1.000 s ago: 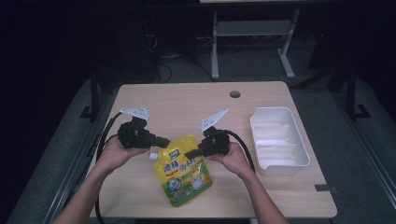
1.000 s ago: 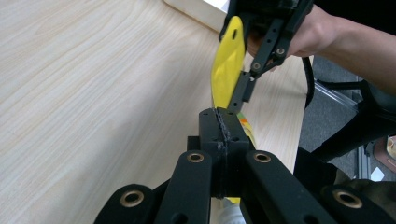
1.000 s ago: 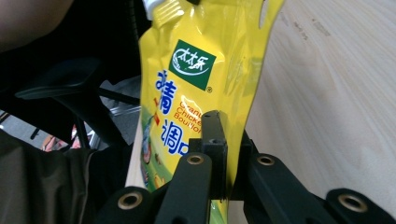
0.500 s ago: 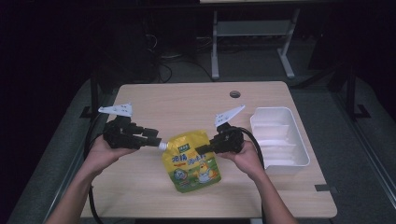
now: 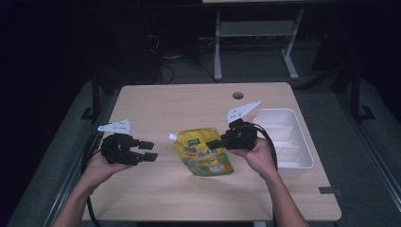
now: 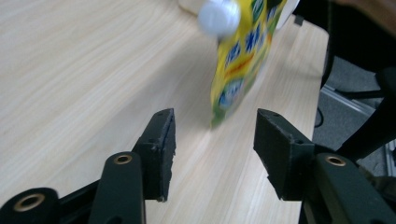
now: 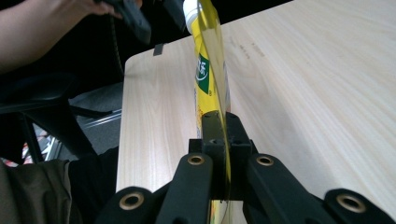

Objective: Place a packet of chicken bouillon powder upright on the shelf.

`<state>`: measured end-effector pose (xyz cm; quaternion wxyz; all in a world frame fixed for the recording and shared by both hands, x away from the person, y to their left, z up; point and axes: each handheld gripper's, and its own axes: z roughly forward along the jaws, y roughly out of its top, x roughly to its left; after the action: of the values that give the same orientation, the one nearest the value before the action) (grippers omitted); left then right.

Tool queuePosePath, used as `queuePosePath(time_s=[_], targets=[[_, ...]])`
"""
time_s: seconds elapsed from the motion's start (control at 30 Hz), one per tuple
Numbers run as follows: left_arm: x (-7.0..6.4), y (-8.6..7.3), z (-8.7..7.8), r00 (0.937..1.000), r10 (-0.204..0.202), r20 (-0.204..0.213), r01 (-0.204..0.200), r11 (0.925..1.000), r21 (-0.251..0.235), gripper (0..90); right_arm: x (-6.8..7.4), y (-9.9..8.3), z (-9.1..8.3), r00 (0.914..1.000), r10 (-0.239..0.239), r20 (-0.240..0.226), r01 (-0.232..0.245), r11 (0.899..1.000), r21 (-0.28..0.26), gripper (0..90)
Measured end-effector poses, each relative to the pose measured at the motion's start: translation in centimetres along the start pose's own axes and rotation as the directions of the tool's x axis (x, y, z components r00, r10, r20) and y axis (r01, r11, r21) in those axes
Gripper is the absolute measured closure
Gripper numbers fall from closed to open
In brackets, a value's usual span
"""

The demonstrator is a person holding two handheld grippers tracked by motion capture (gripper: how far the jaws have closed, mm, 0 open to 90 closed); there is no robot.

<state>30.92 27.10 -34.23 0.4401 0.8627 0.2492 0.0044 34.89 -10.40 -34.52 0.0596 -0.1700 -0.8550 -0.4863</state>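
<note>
while my right gripper point(image 5: 215, 141) is clamped on the top edge of the yellow spouted pouch point(image 5: 204, 153), its black jaws pressed flat on either side of the film in the right gripper view, my left gripper point(image 5: 149, 150) hangs released, jaws spread wide over bare wood. the pouch sits near the middle of the light wooden table point(image 5: 189, 101), lifted by one edge, its white cap point(image 5: 172, 137) pointing toward my left hand point(image 5: 101, 165). a white tray point(image 5: 288, 137) rests on the table just to the right of my right hand point(image 5: 257, 151).

my judgement: the step is carrying the pouch one-handed toward the tray. to do it well i would keep the grip firm on the seam, lift so the bottom clears the wood, and keep it from swinging.

compared with half a second ago, my left gripper has let go of the cap and drawn back to the left, now well apart from the pouch, which has drifted slightly right with my right gripper
</note>
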Motion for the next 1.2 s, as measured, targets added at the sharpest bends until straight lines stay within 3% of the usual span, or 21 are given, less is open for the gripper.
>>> queuePosePath(time_s=[0.3,0.5,0.77,0.93,1.2], targets=[[-0.2,-2.7,0.8,0.9982,0.007,-0.059,-0.008,0.9998,-0.018,37.1,0.2,0.5,-2.1,0.9990,-0.005,0.044,0.007,1.000,-0.025,89.9],[-0.5,-4.1,1.0,0.9976,0.002,-0.069,-0.005,0.9990,-0.045,34.5,0.3,0.6,-3.7,0.9975,-0.006,0.070,0.008,0.999,-0.031,89.9],[-0.9,-6.3,2.0,0.9956,0.007,-0.093,-0.011,0.9990,-0.043,29.7,0.2,0.7,-6.2,0.9938,-0.004,0.111,0.010,0.998,-0.057,89.9],[-0.8,-7.9,2.6,0.9950,-0.013,-0.099,0.007,0.9979,-0.065,27.6,0.2,0.7,-7.3,0.9918,-0.001,0.128,0.009,0.998,-0.059,89.9],[-0.9,-8.7,2.7,0.9903,-0.006,-0.139,-0.003,0.9976,-0.070,25.1,0.1,0.6,-8.6,0.9891,0.007,0.147,0.005,0.997,-0.078,89.8]])
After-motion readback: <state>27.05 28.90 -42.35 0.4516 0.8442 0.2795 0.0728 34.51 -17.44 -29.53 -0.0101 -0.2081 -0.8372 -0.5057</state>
